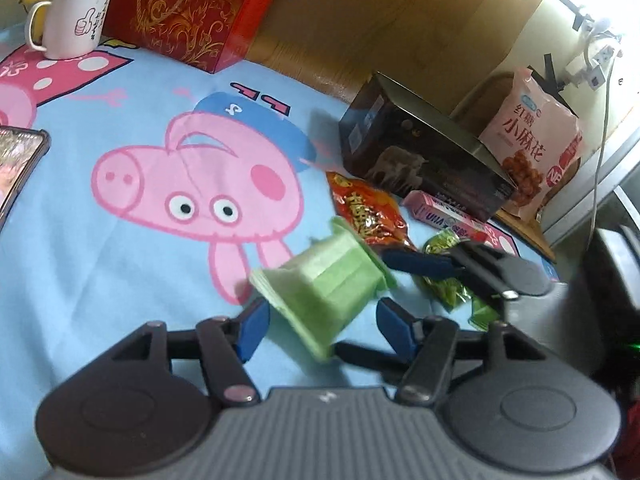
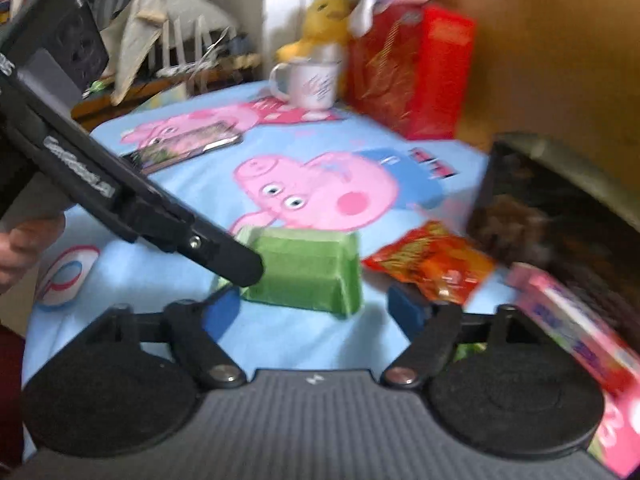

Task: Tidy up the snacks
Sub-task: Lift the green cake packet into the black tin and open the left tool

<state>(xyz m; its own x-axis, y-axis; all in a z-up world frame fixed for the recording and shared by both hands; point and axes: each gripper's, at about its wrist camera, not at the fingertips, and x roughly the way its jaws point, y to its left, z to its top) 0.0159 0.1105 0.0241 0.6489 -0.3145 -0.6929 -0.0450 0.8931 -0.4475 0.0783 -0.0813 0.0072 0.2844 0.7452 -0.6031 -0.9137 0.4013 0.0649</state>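
Both tongs (image 1: 320, 316) (image 2: 316, 312) gape around the green cup (image 1: 324, 284).

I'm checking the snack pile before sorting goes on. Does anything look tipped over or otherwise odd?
Yes: the green cup lies on its side on the blue cloth, between the open fingers of the left gripper, not upright. The other snacks just lie loose beside the dark box.

We note both grippers alike: the left gripper (image 1: 320, 320) and right gripper (image 2: 316, 312) each have a ribbed grey body, two round black discs, black linkage arms with silver pivot screws, and blue fingertip pads (image 1: 252, 330). White lettering marks the handle; bare skin shows on the left hand (image 2: 24, 244).
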